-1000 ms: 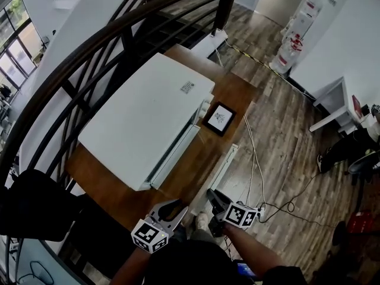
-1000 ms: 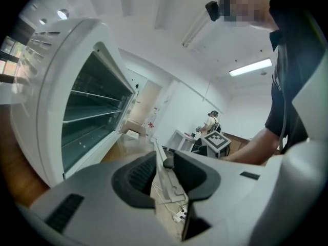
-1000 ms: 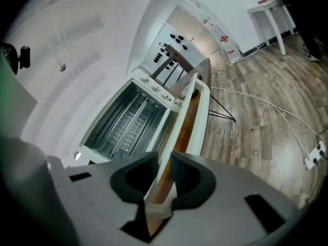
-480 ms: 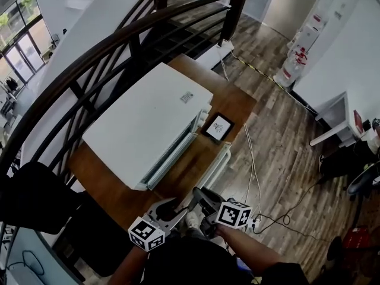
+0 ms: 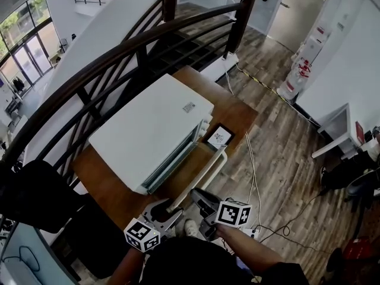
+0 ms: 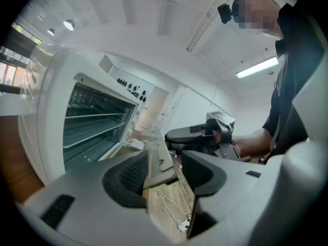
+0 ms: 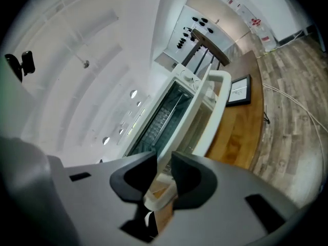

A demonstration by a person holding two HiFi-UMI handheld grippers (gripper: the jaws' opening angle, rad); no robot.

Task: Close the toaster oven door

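Note:
The white toaster oven [image 5: 154, 129] sits on a wooden table [image 5: 110, 186], its door [image 5: 205, 171] part-way up and tilted. My right gripper [image 5: 199, 199] holds the door's white handle at its near end; in the right gripper view the handle [image 7: 207, 111] runs down between the closing jaws [image 7: 163, 181], pads pressing on it. My left gripper [image 5: 159, 211] is just left of it with jaws opening wide. In the left gripper view the door's edge [image 6: 160, 163] lies between the jaws without being squeezed, the oven's racks [image 6: 95, 122] behind.
A black-framed marker card [image 5: 219, 138] lies on the table to the right of the oven. A dark curved railing [image 5: 119, 49] runs behind the oven. White cables [image 5: 255, 177] trail over the wood floor at the right. A dark chair [image 5: 29, 198] stands at the left.
The door has swung up from lying flat to a tilted position, with both grippers rising with its handle. The left jaws have spread wider.

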